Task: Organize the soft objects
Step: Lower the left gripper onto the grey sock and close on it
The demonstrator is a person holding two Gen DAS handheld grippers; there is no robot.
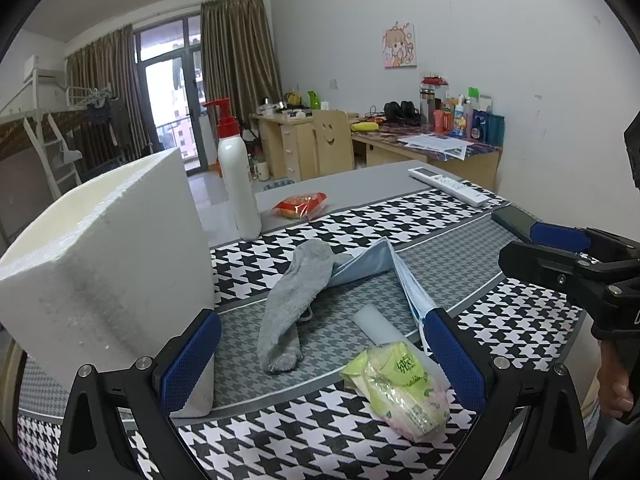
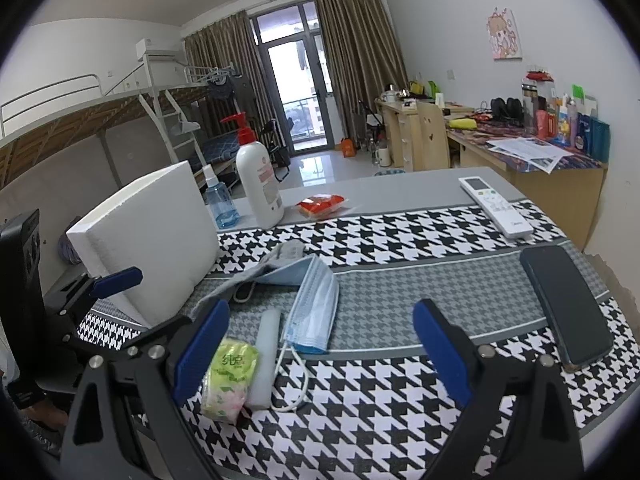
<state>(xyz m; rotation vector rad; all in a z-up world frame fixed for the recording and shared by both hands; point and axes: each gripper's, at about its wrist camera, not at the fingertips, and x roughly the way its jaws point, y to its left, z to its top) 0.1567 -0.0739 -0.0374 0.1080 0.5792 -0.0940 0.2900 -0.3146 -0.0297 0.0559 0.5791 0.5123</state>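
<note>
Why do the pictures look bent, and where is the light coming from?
Both views: fisheye lens, so the table edges curve and the corners go black. Right wrist view: daylight from the balcony door glares on the floor. Left wrist view: the same door looks washed out.

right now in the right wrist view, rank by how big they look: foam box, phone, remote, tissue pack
1. foam box
2. phone, though nearness to the camera may inflate it
3. remote and tissue pack look alike; the pack lies nearer, so I won't rank them.
</note>
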